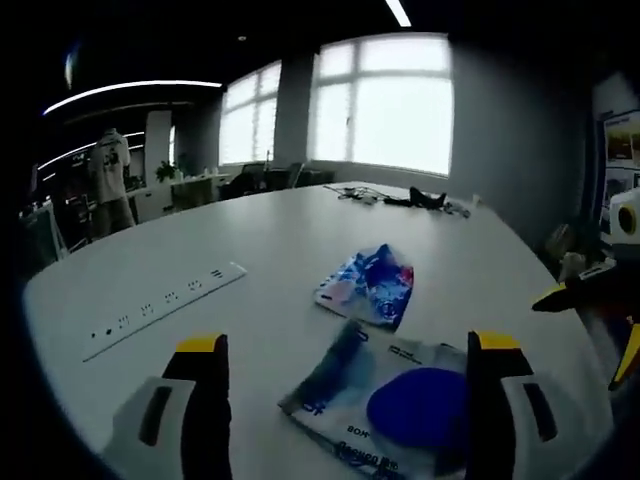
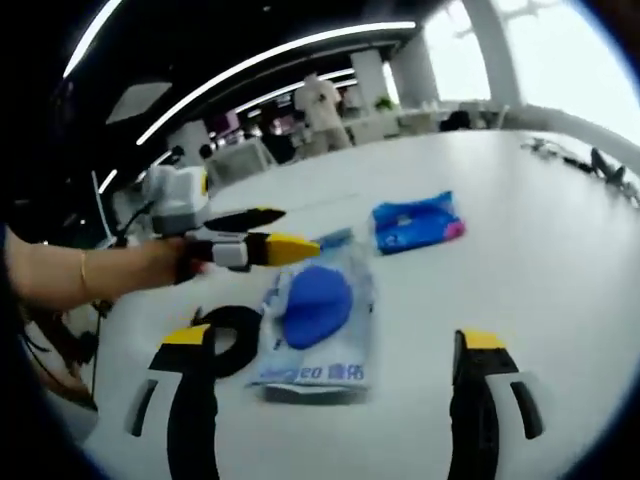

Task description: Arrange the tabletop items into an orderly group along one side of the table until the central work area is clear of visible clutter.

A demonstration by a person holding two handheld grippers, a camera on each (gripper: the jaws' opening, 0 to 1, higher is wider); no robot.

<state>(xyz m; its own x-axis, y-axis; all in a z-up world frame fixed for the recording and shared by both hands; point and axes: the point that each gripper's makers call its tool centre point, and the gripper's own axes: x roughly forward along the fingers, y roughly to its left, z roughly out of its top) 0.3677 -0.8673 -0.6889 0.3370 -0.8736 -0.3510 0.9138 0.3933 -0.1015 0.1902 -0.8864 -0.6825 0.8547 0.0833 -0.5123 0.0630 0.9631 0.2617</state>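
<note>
— Where's the thing they're after?

— That clear plastic packet with the round blue disc inside (image 1: 395, 405); it lies flat on the white counter (image 1: 270, 250), just ahead of the left gripper (image 1: 345, 385), partly between its yellow-tipped jaws; from the right gripper view the same packet (image 2: 315, 320) sits in front of the right gripper (image 2: 335, 375), with a black ring-shaped thing (image 2: 232, 338) touching its near edge; I can't tell what that ring is.

— Both grippers closed on anything?

— No; each one stands spread wide, nothing between the jaws; the left gripper also shows in the right gripper view (image 2: 262, 232), held in a person's hand (image 2: 170, 262), its tips spread just beside the packet's far corner.

— How would it handle, d'you think?

— Light and floppy, I'd guess; glossy film, so likely slippery; the disc looks like the only thick part; I'd pinch a flat edge or corner of the film and slide it rather than lift, since it may sag or slip out.

— And the other bits?

— A crumpled blue, white and pink soft pouch (image 1: 368, 285) lies a little beyond, apart from the packet; probably just as soft and light; a long white power strip (image 1: 165, 308) lies well off to one side, stiff by the look of it; dark cables (image 1: 415, 198) lie at the far end of the counter.
</note>
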